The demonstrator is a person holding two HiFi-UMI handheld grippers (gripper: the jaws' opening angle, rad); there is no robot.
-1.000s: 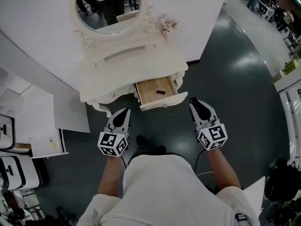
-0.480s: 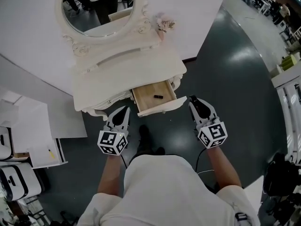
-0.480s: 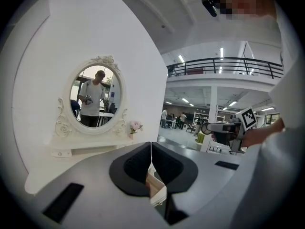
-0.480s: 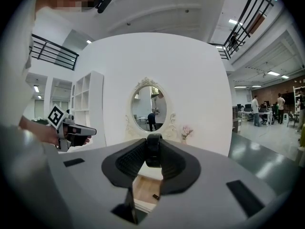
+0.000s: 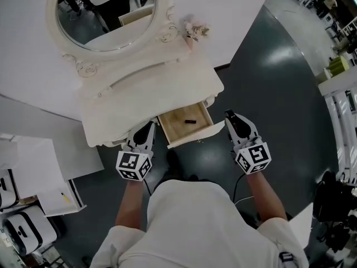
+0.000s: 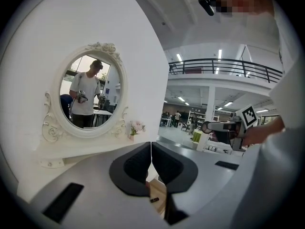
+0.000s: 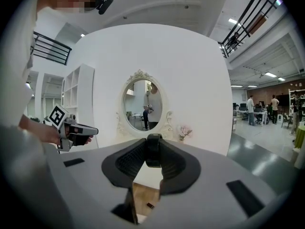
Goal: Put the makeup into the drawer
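R gripper [image 5: 230, 118] was clamped on a small rounded black makeup piece [image 7: 153, 150]. L gripper [image 5: 147, 128] had its jaws together, nothing btwn. They hung either side of the open light-wood drawer [image 5: 196, 134] of a cream carved dressing table [image 5: 150, 85], w/ one small dark stick [image 5: 190, 121] lying inside. Count: 2 grippers, 1 drawer, 2 small dark items.

Cream vanity [image 5: 150, 88], tan drawer [image 5: 176, 125], black makeup [image 7: 153, 151]
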